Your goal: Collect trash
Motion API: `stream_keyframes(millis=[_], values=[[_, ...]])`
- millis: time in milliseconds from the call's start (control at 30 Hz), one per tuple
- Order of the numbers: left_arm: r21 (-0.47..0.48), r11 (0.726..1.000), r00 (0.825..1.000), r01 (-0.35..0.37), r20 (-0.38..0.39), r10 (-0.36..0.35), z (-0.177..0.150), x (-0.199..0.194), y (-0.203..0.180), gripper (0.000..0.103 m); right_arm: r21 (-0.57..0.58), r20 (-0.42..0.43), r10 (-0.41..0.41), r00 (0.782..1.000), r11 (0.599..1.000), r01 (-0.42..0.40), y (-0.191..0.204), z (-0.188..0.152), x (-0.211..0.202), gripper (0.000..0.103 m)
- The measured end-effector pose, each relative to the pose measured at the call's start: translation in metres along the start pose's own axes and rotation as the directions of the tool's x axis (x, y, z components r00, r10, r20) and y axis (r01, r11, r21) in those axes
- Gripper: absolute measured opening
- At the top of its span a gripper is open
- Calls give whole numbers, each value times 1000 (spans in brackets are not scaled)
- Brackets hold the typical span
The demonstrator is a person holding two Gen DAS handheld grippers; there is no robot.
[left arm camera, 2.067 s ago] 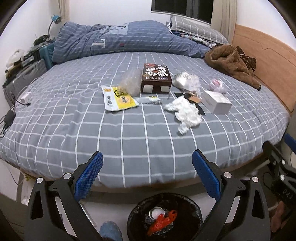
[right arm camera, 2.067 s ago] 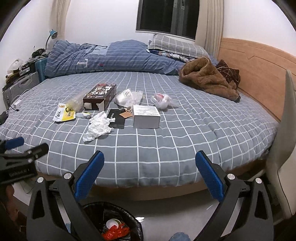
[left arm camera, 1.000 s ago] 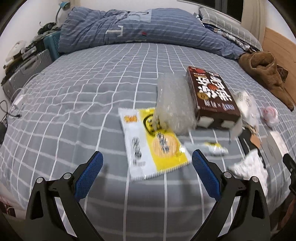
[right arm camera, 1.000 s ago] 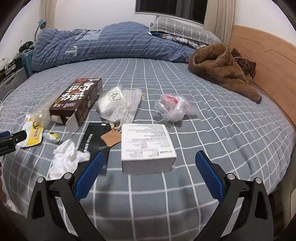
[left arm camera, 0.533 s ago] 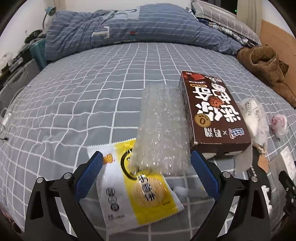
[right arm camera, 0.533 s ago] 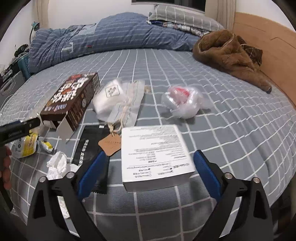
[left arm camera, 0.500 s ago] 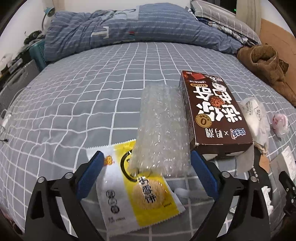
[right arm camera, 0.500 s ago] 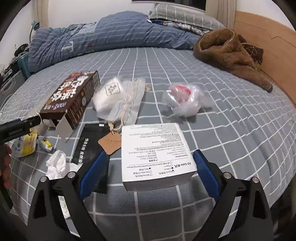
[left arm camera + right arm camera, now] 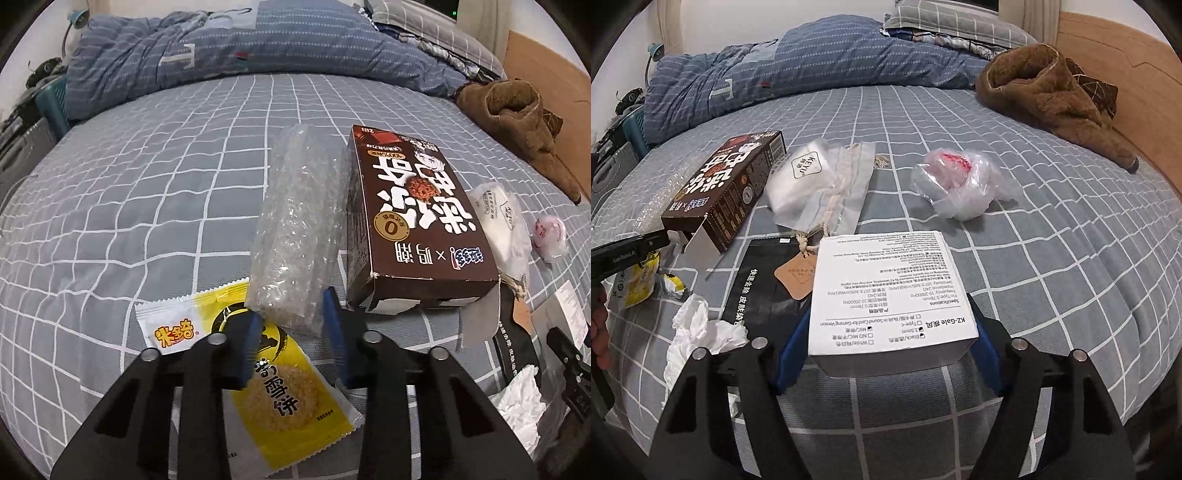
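Observation:
Trash lies scattered on a grey checked bed (image 9: 129, 203). My left gripper (image 9: 291, 306) is closing, and its blue pads pinch the near end of a clear bubble wrap roll (image 9: 303, 214). The roll lies partly over a yellow snack wrapper (image 9: 280, 391), beside a brown snack box (image 9: 413, 221). My right gripper (image 9: 890, 306) is also closing, and its pads sit against both sides of a white box (image 9: 886, 284) with printed text on top. The box still rests on the bed.
A crumpled tissue (image 9: 701, 332), a black packet (image 9: 764, 291), a clear bag holding a white pouch (image 9: 816, 181) and a pink-and-clear plastic bag (image 9: 960, 184) lie around the box. A brown coat (image 9: 1045, 92) lies by the wooden headboard (image 9: 1137, 74). A rumpled blue duvet (image 9: 221, 44) fills the far side.
Both grippers came forward from above the bin and down to the bed. The left jaws closed from wide onto the bubble wrap. The right jaws narrowed around the white box.

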State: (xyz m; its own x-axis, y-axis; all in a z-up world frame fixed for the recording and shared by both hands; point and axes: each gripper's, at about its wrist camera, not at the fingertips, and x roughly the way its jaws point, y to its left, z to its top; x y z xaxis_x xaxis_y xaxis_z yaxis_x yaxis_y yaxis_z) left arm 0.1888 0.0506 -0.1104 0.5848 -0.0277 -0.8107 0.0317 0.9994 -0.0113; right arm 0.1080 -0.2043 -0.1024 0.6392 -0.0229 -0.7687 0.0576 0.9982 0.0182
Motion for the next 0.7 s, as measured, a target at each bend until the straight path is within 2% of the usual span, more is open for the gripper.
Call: stream_keyframes(millis=[133,700], values=[[-23,1000,1000,4,9,-4,0,-5,5,22,-7,15,4,1000,1000,-4,2,1,-3,71],[-74,997,998,-15,67,20,-5,-48,9,21,-41,86,-22,996,999,25,10,5,-35,70]])
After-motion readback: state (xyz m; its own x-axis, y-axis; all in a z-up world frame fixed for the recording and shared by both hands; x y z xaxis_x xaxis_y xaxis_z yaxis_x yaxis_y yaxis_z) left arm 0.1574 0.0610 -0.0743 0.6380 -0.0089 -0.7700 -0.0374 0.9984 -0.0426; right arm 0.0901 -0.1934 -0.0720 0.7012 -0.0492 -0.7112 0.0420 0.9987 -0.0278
